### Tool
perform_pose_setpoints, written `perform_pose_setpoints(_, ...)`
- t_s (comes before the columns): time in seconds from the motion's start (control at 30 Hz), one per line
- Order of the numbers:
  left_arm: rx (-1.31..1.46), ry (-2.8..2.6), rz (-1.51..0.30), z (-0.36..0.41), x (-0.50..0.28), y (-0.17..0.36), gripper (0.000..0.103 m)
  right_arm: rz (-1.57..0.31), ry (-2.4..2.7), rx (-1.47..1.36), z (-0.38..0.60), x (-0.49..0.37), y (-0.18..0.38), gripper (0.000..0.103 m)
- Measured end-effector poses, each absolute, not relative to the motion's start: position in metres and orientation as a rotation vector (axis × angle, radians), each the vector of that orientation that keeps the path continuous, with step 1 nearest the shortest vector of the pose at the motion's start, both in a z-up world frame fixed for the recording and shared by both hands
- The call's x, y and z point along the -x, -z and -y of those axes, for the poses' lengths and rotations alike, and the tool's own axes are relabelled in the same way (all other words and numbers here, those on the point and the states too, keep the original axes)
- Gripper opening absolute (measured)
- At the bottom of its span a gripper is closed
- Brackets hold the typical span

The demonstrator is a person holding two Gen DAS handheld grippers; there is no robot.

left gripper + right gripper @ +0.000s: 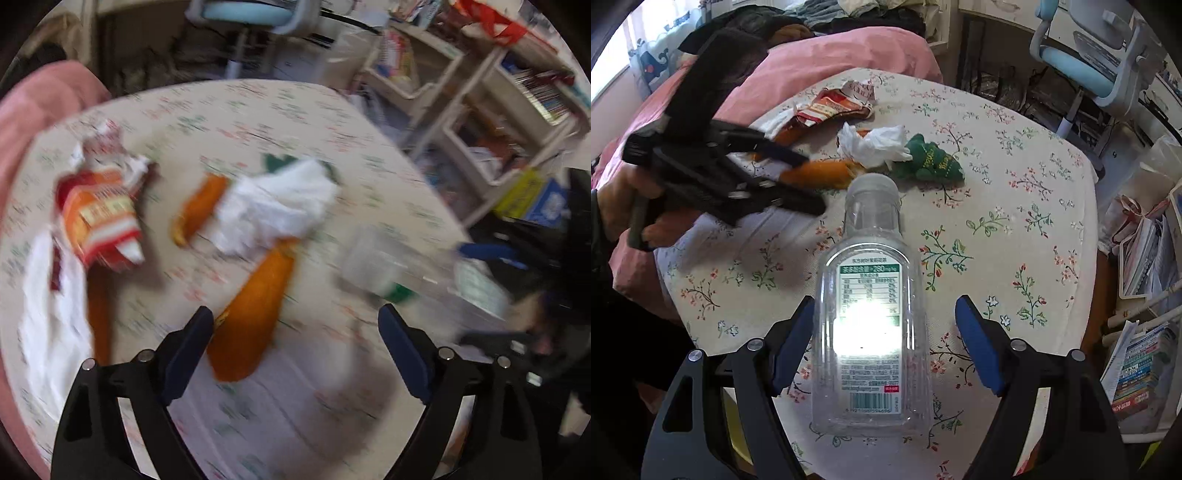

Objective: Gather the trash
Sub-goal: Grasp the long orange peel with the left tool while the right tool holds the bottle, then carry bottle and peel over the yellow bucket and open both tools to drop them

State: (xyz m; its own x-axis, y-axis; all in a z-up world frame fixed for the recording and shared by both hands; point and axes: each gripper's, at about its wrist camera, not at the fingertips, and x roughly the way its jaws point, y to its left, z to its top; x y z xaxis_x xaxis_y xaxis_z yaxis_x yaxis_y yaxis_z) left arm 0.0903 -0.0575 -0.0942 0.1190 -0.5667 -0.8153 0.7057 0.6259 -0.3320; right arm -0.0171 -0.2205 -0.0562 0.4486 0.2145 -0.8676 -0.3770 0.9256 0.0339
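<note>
Left wrist view, blurred: left gripper (295, 325) spread wide above the floral table (258, 110), an orange wrapper (255, 310) just ahead, lengthwise away. Right wrist view: right gripper (884, 321) wide around a clear plastic bottle (871, 310) lying flat, cap pointing away; bare cloth to its right.

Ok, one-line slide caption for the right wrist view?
Open right gripper straddles an empty clear plastic bottle lying on the floral tablecloth.
</note>
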Motion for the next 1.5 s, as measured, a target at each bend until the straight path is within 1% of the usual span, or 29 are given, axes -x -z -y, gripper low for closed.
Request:
perform_pose_setpoints(0.13, -0.173, 0.878, -1.076, 0.059, -0.08, 0.09, 0.087, -1.033, -0.358, 0.173, 0.22, 0.017, 0.055, 0.074)
perform_pose_setpoints(0.33, -0.257, 0.693, -1.021, 0.077, -0.088, 0.103, 0.087, -1.031, -0.336, 0.202, 0.218, 0.015, 0.059, 0.074)
perform_pose_setpoints(0.37, -0.257, 0.677, -1.02, 0.078, -0.09, 0.104, 0.085, -1.032, -0.334, 0.203, 0.218, 0.014, 0.059, 0.074)
perform_pose_setpoints(0.43, -0.276, 0.645, -1.003, 0.081, -0.091, 0.105, 0.079, -1.033, -0.329, 0.203, 0.218, 0.011, 0.061, 0.074)
perform_pose_setpoints(0.47, -0.291, 0.638, -0.997, 0.081, -0.092, 0.106, 0.072, -1.036, -0.329, 0.2, 0.218, 0.009, 0.062, 0.074)
perform_pose_setpoints(0.5, -0.305, 0.637, -0.99, 0.082, -0.091, 0.105, 0.061, -1.038, -0.33, 0.197, 0.218, 0.008, 0.062, 0.074)
perform_pose_setpoints(0.53, -0.315, 0.634, -0.988, 0.084, -0.092, 0.104, 0.057, -1.041, -0.331, 0.196, 0.217, 0.006, 0.064, 0.074)
perform_pose_setpoints(0.6, -0.324, 0.634, -0.994, 0.083, -0.09, 0.102, 0.037, -1.054, -0.335, 0.193, 0.215, 0.004, 0.067, 0.073)
perform_pose_setpoints(0.63, -0.322, 0.636, -1.002, 0.082, -0.088, 0.101, 0.034, -1.064, -0.341, 0.189, 0.213, 0.003, 0.07, 0.068)
perform_pose_setpoints(0.67, -0.324, 0.633, -1.008, 0.082, -0.086, 0.101, 0.03, -1.073, -0.347, 0.188, 0.212, 0.002, 0.073, 0.061)
perform_pose_setpoints(0.7, -0.329, 0.627, -1.012, 0.081, -0.083, 0.1, 0.026, -1.084, -0.357, 0.186, 0.21, 0.002, 0.075, 0.058)
perform_pose_setpoints(0.73, -0.333, 0.622, -1.015, 0.08, -0.079, 0.099, 0.024, -1.089, -0.362, 0.187, 0.208, 0.002, 0.076, 0.054)
perform_pose_setpoints(0.77, -0.337, 0.613, -1.016, 0.081, -0.076, 0.098, 0.022, -1.088, -0.37, 0.186, 0.206, 0.003, 0.076, 0.054)
perform_pose_setpoints(0.9, -0.335, 0.56, -1.004, 0.075, -0.058, 0.092, 0.02, -1.081, -0.4, 0.173, 0.198, 0.006, 0.072, 0.054)
perform_pose_setpoints(1.23, -0.243, 0.447, -0.972, 0.046, -0.019, 0.074, 0.02, -1.054, -0.435, 0.064, 0.199, 0.017, 0.057, 0.054)
perform_pose_setpoints(1.5, -0.2, 0.406, -0.923, 0.038, 0.004, 0.06, 0.02, -1.038, -0.445, 0.018, 0.202, 0.031, 0.049, 0.054)
